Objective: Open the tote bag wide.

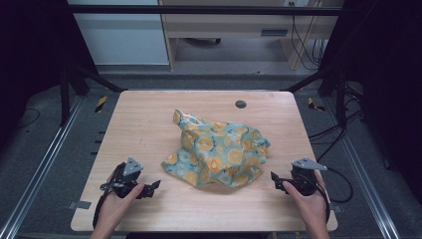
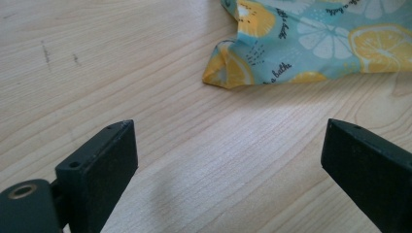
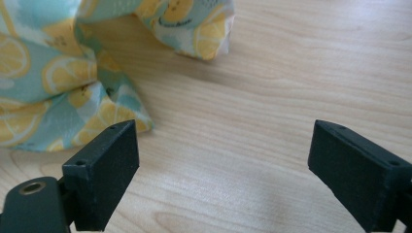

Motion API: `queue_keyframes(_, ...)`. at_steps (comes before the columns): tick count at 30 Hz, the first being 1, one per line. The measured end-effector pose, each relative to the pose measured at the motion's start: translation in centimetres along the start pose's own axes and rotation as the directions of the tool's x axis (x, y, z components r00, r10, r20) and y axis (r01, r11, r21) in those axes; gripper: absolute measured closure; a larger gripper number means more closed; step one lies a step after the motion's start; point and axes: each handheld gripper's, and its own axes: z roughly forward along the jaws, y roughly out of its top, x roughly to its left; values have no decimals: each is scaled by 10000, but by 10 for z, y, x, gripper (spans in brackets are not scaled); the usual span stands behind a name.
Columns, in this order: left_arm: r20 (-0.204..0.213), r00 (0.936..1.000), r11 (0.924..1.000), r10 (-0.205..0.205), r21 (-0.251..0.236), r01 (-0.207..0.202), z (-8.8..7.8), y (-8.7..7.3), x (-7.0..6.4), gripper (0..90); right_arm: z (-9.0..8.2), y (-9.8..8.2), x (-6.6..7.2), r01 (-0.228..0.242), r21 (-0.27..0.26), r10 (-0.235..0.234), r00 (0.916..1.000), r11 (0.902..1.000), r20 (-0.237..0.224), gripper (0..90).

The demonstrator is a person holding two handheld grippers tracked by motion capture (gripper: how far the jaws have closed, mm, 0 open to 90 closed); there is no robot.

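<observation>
A crumpled light-blue cloth (image 1: pixel 217 154) printed with orange and lemon slices lies bunched in the middle of the wooden table (image 1: pixel 144 124). My left gripper (image 1: pixel 152 188) rests low at the front left, open and pointing right at the cloth's near corner (image 2: pixel 228 68), a short gap away. At the front right my right gripper (image 1: pixel 276 181) is open too and points left at the cloth's right edge (image 3: pixel 73 87). Nothing lies between either pair of jaws.
A small dark round grommet (image 1: pixel 241 104) sits in the table's far right part. Black frame posts (image 1: pixel 64 94) stand beyond the back corners. Cables (image 1: pixel 343 184) trail off the table's right side.
</observation>
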Motion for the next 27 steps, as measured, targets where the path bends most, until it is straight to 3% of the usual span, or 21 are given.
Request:
queue_keyframes(7, -5, 9999, 9999, 111, 93, -111, -4, -3, -4, 58, 0, 16, 3, 62, -41, -63, 9998, 10000, -207, 114)
queue_keyframes(9, -30, 9999, 9999, 132, 72, -132, -5, -3, -4, 59, -8, 35, 6, 410, -266, -413, 9991, 9988, -100, 157)
queue_keyframes(13, -55, 9998, 9997, 191, 124, -191, -3, -2, -5, 60, -18, 69, 8, 894, -457, -911, 9951, 9949, -381, 186)
queue_keyframes(16, -189, 9989, 9988, 430, 255, -426, -2, -1, -8, 60, -25, 94, 7, 1021, -693, -1068, 9919, 9924, -693, 219)
queue_keyframes(17, -189, 9989, 9988, 430, 255, -426, -2, -1, -8, 60, -25, 94, 7, 1021, -693, -1068, 9919, 9924, -693, 219)
queue_keyframes(18, -215, 9986, 9985, 474, 289, -467, -2, -1, -9, 60, -26, 109, 8, 1033, -738, -1106, 9885, 9919, -1030, 220)
queue_keyframes(19, -239, 9984, 9982, 516, 312, -509, -2, -1, -10, 60, -26, 109, 8, 1033, -738, -1106, 9885, 9919, -1030, 220)
queue_keyframes(20, -258, 9981, 9979, 568, 338, -559, -2, -1, -10, 60, -24, 123, 10, 1229, -793, -1313, 9851, 9892, -1114, 223)
queue_keyframes(21, -258, 9981, 9979, 568, 338, -559, -2, -1, -10, 60, -24, 123, 10, 1229, -793, -1313, 9851, 9892, -1114, 223)
queue_keyframes(22, -288, 9980, 9980, 568, 288, -560, -3, -1, -10, 60, -19, 138, 13, 1404, -796, -1492, 9817, 9869, -1186, 228)
queue_keyframes(24, -299, 9980, 9980, 559, 318, -550, -3, -1, -10, 60, -13, 148, 16, 1509, -801, -1607, 9779, 9853, -1338, 245)
queue_keyframes(26, -312, 9980, 9980, 555, 313, -545, -3, -2, -10, 60, -8, 153, 17, 1522, -795, -1628, 9751, 9851, -1503, 249)
queue_keyframes(27, -322, 9979, 9980, 558, 322, -548, -3, -2, -10, 60, 4, 163, 20, 1218, -705, -1330, 9735, 9900, -1860, 270)
